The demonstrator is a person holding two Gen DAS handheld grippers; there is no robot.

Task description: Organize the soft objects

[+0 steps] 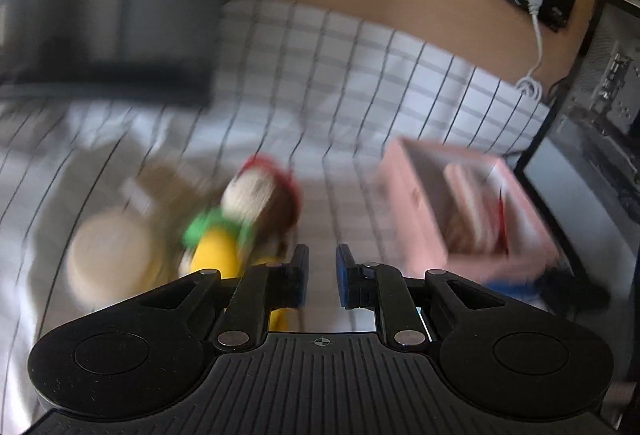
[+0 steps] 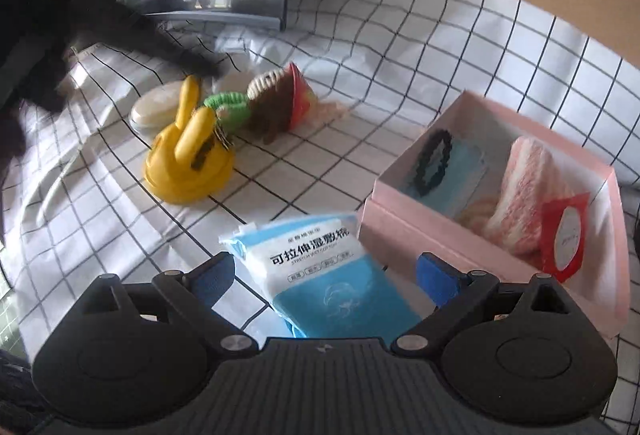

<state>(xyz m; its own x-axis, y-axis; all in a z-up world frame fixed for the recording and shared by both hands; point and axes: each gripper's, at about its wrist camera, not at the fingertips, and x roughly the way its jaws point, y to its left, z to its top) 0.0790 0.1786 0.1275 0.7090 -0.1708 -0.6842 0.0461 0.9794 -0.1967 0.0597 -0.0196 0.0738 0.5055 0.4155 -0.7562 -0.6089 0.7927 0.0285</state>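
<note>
Your right wrist view: blue-white pouch (image 2: pixel 320 275) near centre reads "可拉伸湿敷棉", smaller "STRETCH WET COTTON" line beneath, barely legible. Row of small boxed words under that, too small to read. Red tag (image 2: pixel 566 235) in pink box (image 2: pixel 416 231), right: print unreadable. Left wrist view: nothing legible, blurred.

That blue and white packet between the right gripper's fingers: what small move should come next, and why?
Probably close the right gripper on the blue and white plastic packet. Its fingers stand open either side of the packet, which lies on the checked cloth just beside the open pink cardboard box.
</note>
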